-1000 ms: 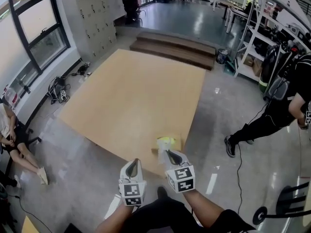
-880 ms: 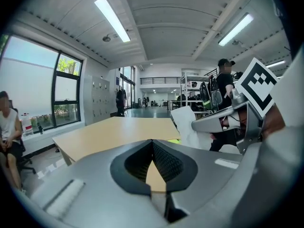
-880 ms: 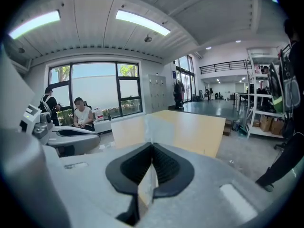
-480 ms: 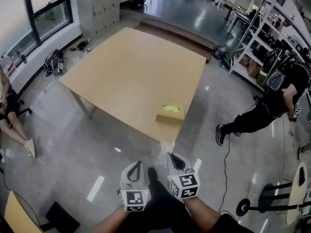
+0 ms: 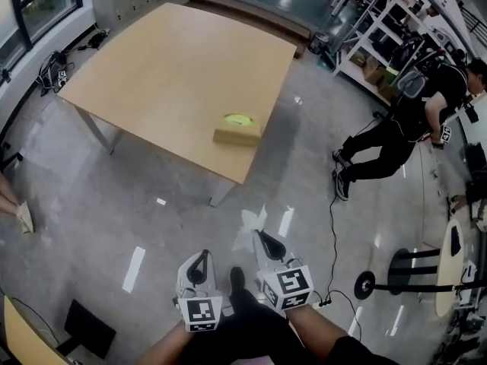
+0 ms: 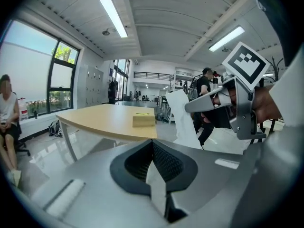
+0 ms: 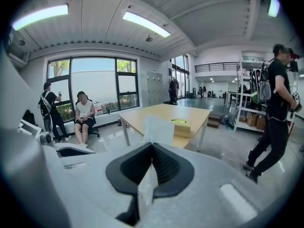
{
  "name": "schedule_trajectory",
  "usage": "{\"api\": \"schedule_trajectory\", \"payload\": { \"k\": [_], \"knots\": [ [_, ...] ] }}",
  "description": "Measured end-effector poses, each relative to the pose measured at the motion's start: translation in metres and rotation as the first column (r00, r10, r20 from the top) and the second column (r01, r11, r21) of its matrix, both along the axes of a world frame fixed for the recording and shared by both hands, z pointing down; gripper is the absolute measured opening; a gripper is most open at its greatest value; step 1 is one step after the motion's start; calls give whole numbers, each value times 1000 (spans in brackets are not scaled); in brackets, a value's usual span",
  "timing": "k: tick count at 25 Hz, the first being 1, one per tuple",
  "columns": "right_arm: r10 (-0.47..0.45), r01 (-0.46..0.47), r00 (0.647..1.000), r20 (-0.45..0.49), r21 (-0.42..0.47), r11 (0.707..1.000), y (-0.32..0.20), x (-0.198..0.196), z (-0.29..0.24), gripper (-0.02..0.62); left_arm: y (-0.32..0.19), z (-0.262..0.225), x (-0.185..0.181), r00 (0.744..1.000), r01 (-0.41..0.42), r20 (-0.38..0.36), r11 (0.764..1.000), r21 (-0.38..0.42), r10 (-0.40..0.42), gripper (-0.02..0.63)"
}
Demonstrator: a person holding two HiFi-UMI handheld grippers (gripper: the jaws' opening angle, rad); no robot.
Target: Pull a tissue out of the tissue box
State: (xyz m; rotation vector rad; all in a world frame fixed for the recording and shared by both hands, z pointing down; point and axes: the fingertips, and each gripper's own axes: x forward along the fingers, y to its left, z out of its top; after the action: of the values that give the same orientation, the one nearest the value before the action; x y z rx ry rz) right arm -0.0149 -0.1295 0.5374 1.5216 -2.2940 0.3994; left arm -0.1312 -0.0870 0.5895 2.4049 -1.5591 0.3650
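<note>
Right hand-held gripper (image 5: 262, 239): clamped on the white tissue (image 5: 246, 231)
Left hand-held gripper (image 5: 200, 260): narrow, jaws together
Tissue box (image 5: 237, 132): on tabletop (image 5: 167, 67), 12 o'clock from both

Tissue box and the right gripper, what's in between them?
In the head view, the white tissue pinched in the right gripper sticks out toward the tissue box. Beyond it there is only grey floor, then the table edge.

Matt wood-look table (image 5: 167, 74), glossy floor (image 5: 114, 219), perhaps paper tissue (image 5: 247, 230)
</note>
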Motion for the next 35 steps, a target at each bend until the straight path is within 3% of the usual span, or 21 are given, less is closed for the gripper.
{"api": "schedule_trajectory", "payload": {
  "k": [5,11,17,24,35],
  "knots": [
    [21,-21,1000,-10,0,1000,35,32,1,-5,26,3,31,1000,-29,-1,1000,-4,29,18],
    [8,-9,1000,15,62,998,83,72,-6,-5,57,-30,74,999,-5,-41,998,64,8,18],
    [-31,25,998,54,101,995,142,121,-23,-5,113,-56,123,999,31,-25,996,81,-29,18],
    [-120,110,989,87,114,987,205,147,-39,-5,164,-89,161,997,74,-18,991,112,-72,18],
    [-141,133,985,99,79,988,270,168,-24,-5,231,-85,167,992,121,10,987,106,-123,18]
  ]
}}
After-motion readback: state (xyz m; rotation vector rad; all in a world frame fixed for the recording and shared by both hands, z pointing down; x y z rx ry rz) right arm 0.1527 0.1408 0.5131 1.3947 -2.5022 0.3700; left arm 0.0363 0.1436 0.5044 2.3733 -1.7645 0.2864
